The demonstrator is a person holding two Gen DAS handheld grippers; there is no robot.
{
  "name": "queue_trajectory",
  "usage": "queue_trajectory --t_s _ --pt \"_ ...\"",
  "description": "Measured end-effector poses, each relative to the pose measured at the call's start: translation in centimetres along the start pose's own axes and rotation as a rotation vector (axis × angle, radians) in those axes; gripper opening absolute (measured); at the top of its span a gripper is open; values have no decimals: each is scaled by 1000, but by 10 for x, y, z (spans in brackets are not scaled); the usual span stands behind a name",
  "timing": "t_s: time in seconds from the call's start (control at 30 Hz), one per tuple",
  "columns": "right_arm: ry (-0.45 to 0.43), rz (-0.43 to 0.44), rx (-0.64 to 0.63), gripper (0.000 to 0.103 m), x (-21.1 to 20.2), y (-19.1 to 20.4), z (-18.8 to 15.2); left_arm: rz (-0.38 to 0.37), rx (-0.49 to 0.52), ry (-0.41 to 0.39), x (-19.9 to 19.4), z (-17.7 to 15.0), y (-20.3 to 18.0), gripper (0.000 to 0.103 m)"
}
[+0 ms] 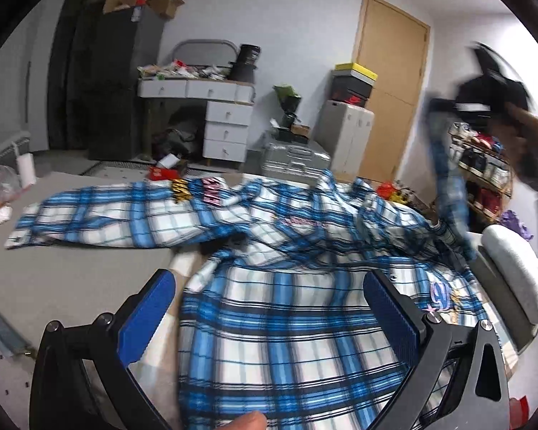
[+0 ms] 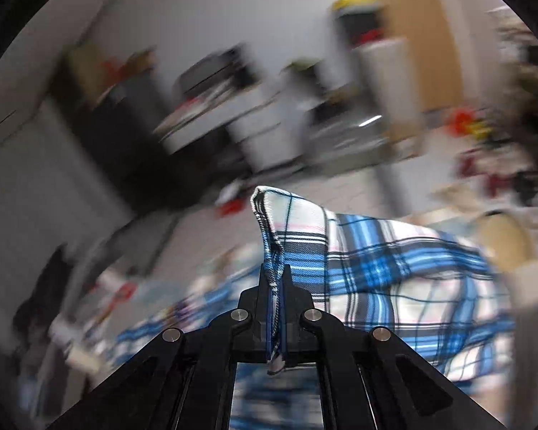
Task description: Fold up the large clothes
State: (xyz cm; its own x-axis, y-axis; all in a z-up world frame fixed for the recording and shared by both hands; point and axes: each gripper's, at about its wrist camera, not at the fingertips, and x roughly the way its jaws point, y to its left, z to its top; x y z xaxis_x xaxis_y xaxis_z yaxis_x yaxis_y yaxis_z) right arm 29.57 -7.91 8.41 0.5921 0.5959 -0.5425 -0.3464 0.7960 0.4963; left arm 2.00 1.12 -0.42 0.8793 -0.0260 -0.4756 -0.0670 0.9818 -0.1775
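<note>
A large blue, white and black plaid shirt (image 1: pixel 276 315) lies spread over the grey table (image 1: pixel 75 279), one sleeve stretched out to the left. My left gripper (image 1: pixel 269 286) hovers over the shirt's body with its blue-padded jaws wide apart and nothing between them. At the far right my right gripper (image 1: pixel 484 104) is raised high, and a strip of the plaid cloth hangs from it. In the right wrist view my right gripper (image 2: pixel 276 276) is shut on a hemmed edge of the plaid shirt (image 2: pixel 376 268), which stands up between the pads.
A white drawer desk (image 1: pixel 211 114), a silver suitcase (image 1: pixel 294 159), stacked boxes and a wooden door (image 1: pixel 391 82) stand behind the table. A shoe rack (image 1: pixel 484 175) and a grey cushion (image 1: pixel 513 261) are at the right. A thumb (image 1: pixel 247 421) shows at the bottom edge.
</note>
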Motion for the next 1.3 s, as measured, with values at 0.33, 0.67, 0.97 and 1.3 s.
queue_trajectory --t_s 0.33,0.67,0.97,1.3 --pt "116 -92 -55 47 35 -48 -74 94 -79 27 1 -7 42 102" --pt "117 -524 210 58 -127 -216 -219 -27 -73 144 53 -20 17 102" --pt "157 -532 131 5 -94 -210 -241 -30 -3 160 45 -22 -6 102" --pt "97 -609 120 15 -131 -233 -205 21 -14 165 47 -21 -2 102"
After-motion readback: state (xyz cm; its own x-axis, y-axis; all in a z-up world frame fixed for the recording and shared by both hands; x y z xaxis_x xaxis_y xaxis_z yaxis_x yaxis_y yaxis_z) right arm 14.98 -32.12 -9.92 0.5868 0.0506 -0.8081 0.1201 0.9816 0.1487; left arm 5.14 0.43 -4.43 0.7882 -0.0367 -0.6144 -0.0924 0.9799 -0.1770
